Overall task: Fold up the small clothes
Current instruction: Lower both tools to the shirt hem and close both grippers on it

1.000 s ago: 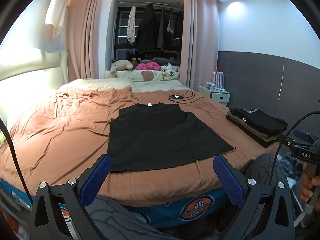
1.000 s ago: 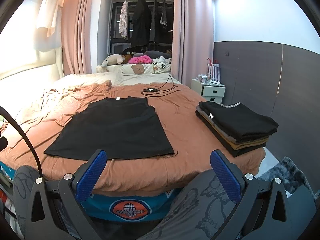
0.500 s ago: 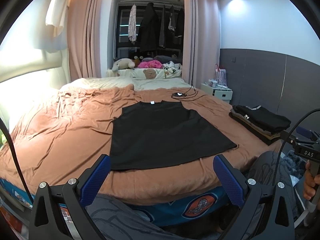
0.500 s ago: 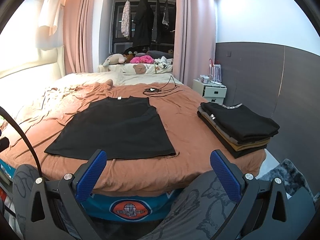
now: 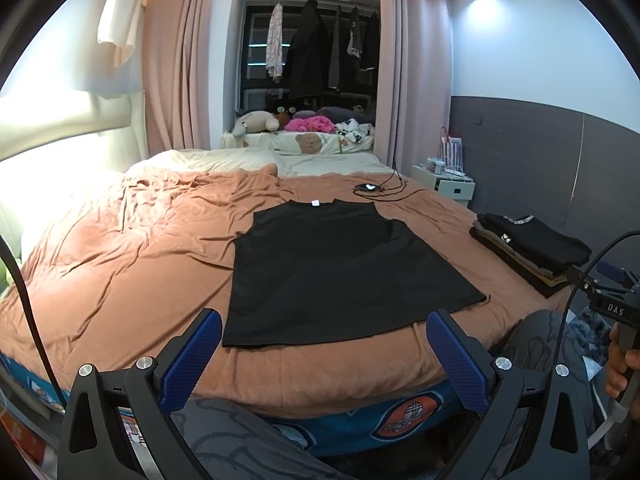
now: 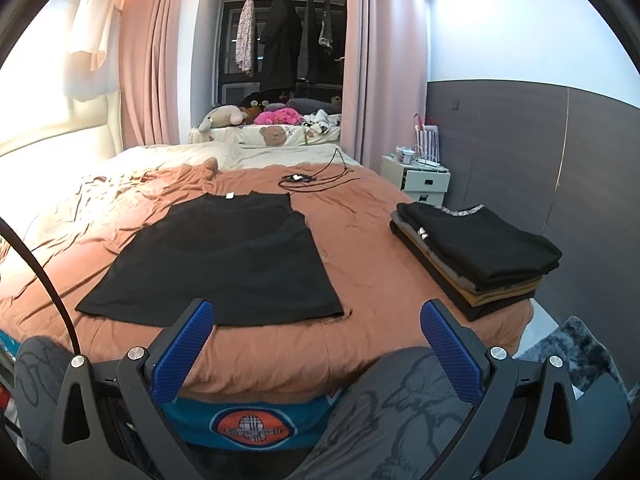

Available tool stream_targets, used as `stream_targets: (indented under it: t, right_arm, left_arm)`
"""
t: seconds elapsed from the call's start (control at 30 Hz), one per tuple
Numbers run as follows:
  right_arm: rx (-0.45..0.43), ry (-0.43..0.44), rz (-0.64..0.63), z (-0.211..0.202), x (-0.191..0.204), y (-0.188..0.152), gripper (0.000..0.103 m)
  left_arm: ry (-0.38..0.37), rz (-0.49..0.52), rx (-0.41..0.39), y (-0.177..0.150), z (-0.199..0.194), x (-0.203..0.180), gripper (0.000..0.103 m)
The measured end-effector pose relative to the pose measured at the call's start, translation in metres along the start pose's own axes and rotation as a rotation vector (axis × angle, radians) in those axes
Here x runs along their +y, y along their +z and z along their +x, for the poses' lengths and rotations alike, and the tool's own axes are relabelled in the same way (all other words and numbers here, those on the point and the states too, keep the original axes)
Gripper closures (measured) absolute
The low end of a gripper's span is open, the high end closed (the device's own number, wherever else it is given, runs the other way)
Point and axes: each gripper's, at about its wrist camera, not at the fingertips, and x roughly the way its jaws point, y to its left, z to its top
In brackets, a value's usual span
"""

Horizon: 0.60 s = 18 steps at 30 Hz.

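- Lying flat on the brown bedspread, the black vest sits near the foot edge, with 1 pile of folded clothes well apart to its right.
- Long axis runs from hem to collar; the collar and white label point toward the far pillows.
- Left gripper and right gripper hover before the hem, jaws wide, holding nothing.
- Risk: thin cloth on a soft spread; a pinch may catch the bedspread too, or drag the hem into wrinkles.
- Risk: uneven lifts by the 2 grippers would skew the fold.

Right claw (jaws wide apart) hangs before the flat black top.
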Motion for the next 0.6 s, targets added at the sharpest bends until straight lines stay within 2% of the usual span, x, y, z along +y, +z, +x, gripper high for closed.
stream_targets:
  t: [0.17, 0.33, 0.4, 0.6]
  right_arm:
    - [-0.016, -0.018, 0.014, 0.009, 0.003, 0.01, 0.0]
    - [-0.016, -0.056, 0.002, 0.025, 0.013, 0.013, 0.0]
    - [0.005, -0.051, 0.015, 0.038, 0.013, 0.012, 0.0]
    - [0.096, -0.009, 0.055, 0.085, 0.01, 0.017, 0.0]
  left_arm:
    - [-0.001, 0.014, 0.014, 0.009, 0.01, 0.007, 0.0]
    - [-0.031, -0.01, 0.068, 0.013, 0.037, 0.02, 0.0]
    - [-0.036, -0.03, 0.094, 0.013, 0.05, 0.027, 0.0]
    - [-0.01, -0.074, 0.169, 0.011, 0.084, 0.049, 0.012]
